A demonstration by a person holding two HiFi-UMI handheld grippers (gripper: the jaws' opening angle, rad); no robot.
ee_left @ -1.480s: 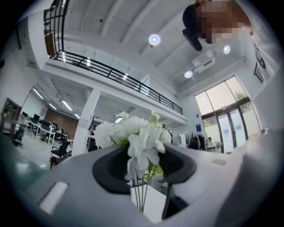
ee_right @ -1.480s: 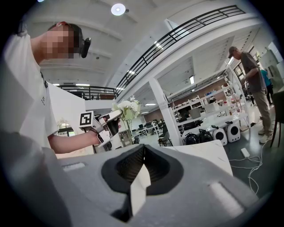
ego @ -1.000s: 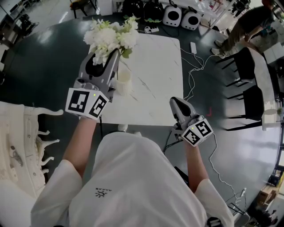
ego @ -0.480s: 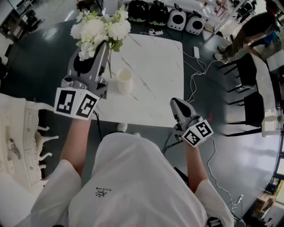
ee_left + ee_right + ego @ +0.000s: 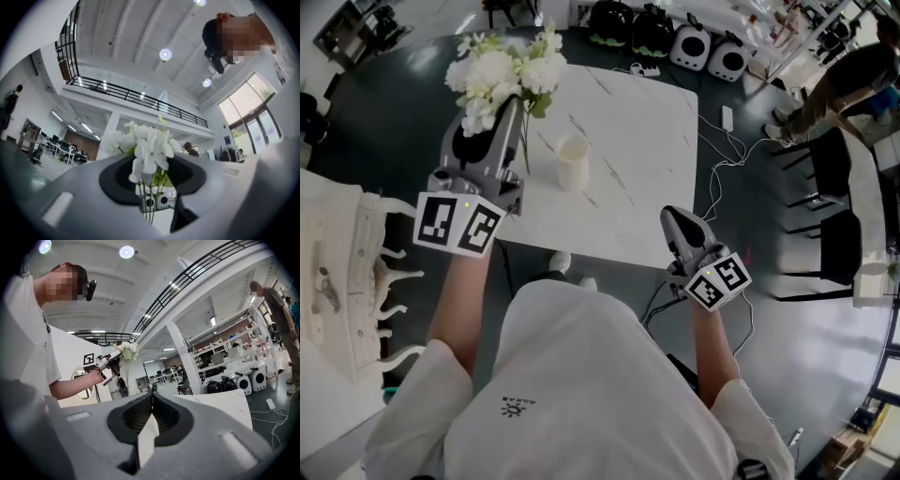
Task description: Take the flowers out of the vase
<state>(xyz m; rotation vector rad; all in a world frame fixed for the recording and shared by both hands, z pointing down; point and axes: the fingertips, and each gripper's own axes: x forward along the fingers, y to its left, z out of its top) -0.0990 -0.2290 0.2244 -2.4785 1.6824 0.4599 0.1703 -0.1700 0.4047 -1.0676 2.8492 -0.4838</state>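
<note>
A bunch of white flowers (image 5: 502,75) with green stems is up in the air over the table's left edge. My left gripper (image 5: 517,105) is shut on the stems. In the left gripper view the blooms (image 5: 150,147) stand just past the jaws and the stems (image 5: 149,206) run down between them. The cream vase (image 5: 573,162) stands alone and upright on the white marble table (image 5: 642,141), to the right of the stems and apart from them. My right gripper (image 5: 673,217) hovers at the table's near right edge; its jaws (image 5: 152,397) are shut with nothing between them.
Black chairs (image 5: 830,202) stand to the right of the table, and white cables (image 5: 717,155) trail on the dark floor. White and black devices (image 5: 711,52) sit beyond the table's far edge. A person (image 5: 848,80) stands at the far right. White carved furniture (image 5: 342,272) is at my left.
My left gripper has lifted the flowers up and to the left, so the stems hang clear of the vase. The right gripper has stayed where it was.
</note>
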